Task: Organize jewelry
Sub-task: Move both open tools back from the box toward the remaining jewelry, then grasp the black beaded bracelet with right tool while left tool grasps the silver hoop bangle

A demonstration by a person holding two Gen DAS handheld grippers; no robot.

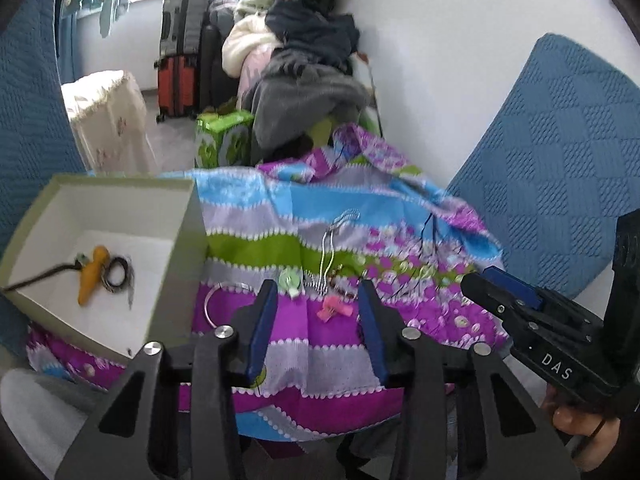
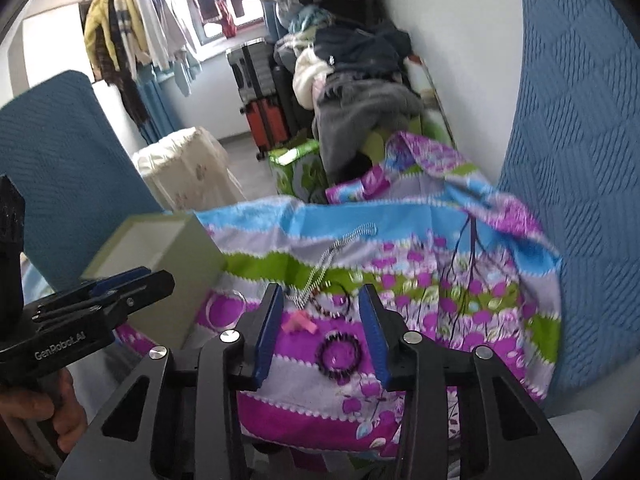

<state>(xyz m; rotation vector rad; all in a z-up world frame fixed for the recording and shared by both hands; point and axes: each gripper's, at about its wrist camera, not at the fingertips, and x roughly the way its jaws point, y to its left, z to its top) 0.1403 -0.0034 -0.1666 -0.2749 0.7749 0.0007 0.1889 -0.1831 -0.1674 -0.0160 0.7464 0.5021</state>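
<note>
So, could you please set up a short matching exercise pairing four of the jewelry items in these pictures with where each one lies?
Items:
1. yellow ornament
2. dark beaded bracelet
3. pink hair clip
4. silver bangle

Places:
A. on the cloth, beside the box's wall
B. inside the open box
C. on the patterned cloth, ahead of the left hand-held gripper
D. between the right hand-held gripper's fingers in its view

Pairs: 1-B, 2-D, 3-C, 4-A

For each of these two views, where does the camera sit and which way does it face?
Left wrist: behind the left gripper, angled down at the patterned cloth; open box left, right gripper and hand at right.
Right wrist: behind the right gripper, above a dark beaded bracelet; left gripper at left.
Shared: cloth, box, pink clip, silver chain.
</note>
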